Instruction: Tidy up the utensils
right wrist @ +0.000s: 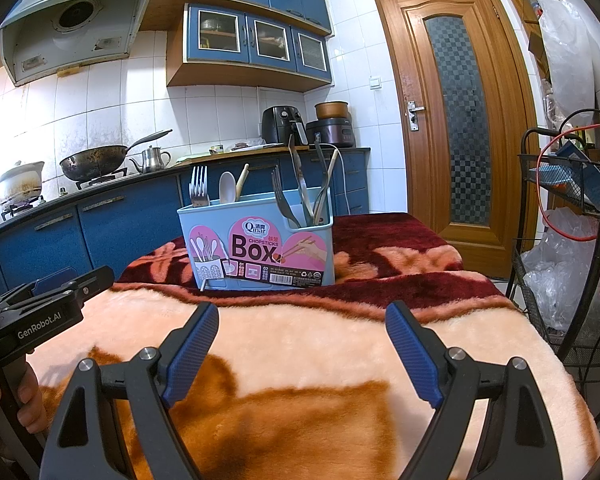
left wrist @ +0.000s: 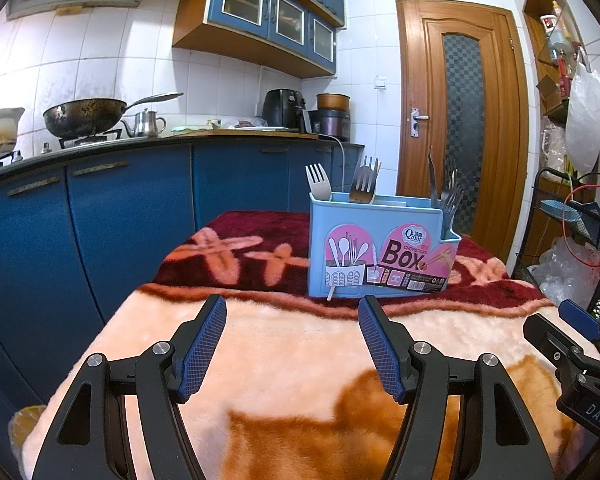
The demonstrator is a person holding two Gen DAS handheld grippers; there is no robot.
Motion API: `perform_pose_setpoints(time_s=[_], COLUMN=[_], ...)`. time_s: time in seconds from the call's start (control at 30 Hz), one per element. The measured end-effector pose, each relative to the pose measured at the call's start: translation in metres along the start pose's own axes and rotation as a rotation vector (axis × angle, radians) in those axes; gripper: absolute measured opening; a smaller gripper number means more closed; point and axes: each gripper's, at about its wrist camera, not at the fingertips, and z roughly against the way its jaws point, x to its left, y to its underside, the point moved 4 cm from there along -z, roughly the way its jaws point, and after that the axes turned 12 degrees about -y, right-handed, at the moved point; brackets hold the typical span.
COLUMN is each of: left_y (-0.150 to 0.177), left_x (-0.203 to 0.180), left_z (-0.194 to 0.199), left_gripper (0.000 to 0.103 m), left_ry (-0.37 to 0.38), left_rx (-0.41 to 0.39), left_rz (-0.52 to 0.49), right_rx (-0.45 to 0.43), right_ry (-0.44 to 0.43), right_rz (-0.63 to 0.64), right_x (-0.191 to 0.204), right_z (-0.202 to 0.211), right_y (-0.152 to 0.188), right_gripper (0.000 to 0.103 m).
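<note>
Left view: left gripper [left wrist: 292,344] was spread wide, nothing between the pads. Box [left wrist: 382,246] stood upright on the blanket [left wrist: 300,360] ahead, well apart, with forks [left wrist: 342,184] sticking up. We judged them thin, stiff, slick metal; best pinched at the exposed tops.

Right view: right gripper [right wrist: 302,350] also gaped empty. Utensils [right wrist: 304,196] crossed and leaned together, likely to snag. Cart [right wrist: 560,200] stood close beside the table.
</note>
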Motion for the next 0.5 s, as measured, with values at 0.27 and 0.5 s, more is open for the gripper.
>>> perform_pose_setpoints(time_s=[0.27, 0.5], left_y=[-0.0010, -0.0006], left_x=[0.0005, 0.0001], left_z=[-0.0004, -0.0001], left_gripper=[0.070, 0.070], left_ry=[0.001, 0.000], left_rx=[0.000, 0.001], left_rz=[0.000, 0.000], right_rx=[0.000, 0.001], right_ry=[0.000, 0.001], right_rz=[0.000, -0.001], right_x=[-0.0003, -0.0009], right_z=[0.0000, 0.0009], right_y=[-0.0001, 0.0001], right_gripper=[0.087, 0.087])
